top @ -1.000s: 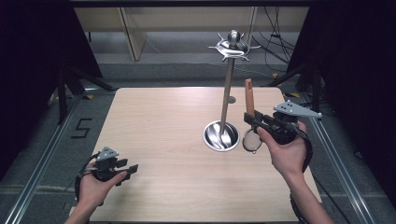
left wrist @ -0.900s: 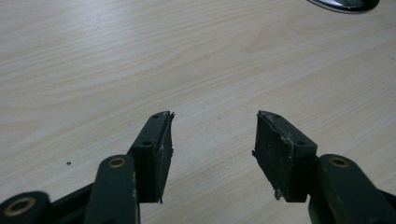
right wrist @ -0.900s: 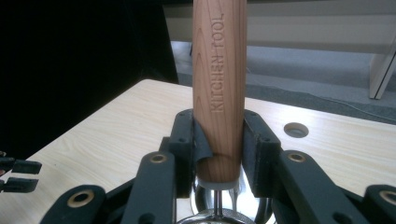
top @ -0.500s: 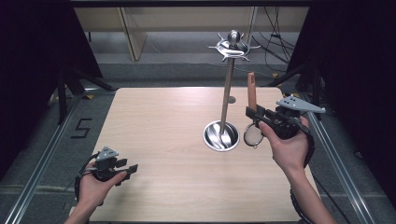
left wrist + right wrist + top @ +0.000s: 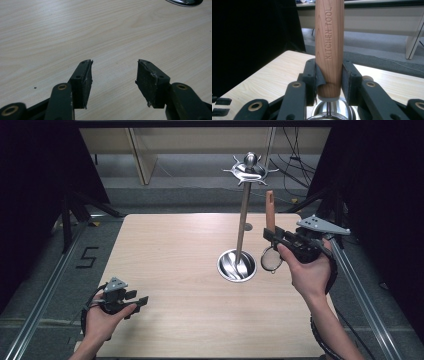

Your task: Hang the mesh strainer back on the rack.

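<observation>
Wooden strainer handle (image 5: 329,47) upright in right gripper (image 5: 274,236).

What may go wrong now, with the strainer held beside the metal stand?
The right gripper clamps the wooden handle near its lower end, so the strainer could pivot or slip. Its mesh head hangs close to the stand's base, and the handle rises near the pole; a sideways move might knock the stand.
</observation>
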Available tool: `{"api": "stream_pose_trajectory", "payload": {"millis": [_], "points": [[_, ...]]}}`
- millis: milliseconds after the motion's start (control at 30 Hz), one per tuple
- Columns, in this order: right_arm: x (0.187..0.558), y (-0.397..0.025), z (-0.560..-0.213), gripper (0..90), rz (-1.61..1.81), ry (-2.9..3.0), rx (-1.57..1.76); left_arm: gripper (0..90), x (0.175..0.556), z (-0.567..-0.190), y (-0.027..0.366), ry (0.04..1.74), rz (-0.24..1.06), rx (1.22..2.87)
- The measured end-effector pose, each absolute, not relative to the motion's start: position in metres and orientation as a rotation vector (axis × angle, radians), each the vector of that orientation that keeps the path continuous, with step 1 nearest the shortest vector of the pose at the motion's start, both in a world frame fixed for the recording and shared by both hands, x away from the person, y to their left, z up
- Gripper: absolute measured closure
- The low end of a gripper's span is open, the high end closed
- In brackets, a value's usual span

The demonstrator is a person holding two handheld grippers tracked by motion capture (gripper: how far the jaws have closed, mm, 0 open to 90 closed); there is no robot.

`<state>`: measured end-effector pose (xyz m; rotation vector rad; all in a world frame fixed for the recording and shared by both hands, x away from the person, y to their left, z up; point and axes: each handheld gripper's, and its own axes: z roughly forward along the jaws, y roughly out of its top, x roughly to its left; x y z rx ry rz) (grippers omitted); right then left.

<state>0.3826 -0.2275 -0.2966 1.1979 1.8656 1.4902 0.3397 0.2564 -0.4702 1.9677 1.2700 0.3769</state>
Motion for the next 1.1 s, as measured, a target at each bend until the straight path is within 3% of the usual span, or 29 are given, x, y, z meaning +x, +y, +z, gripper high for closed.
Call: {"api": "stream_pose_trajectory", "payload": {"millis": [1100], "points": [[0.384, -0.230, -0.274, 69.2, 1.522, 1.807, 1.155, 45.2, 0.340, -0.469, 0.258, 1.269, 0.378, 1.975]]}}
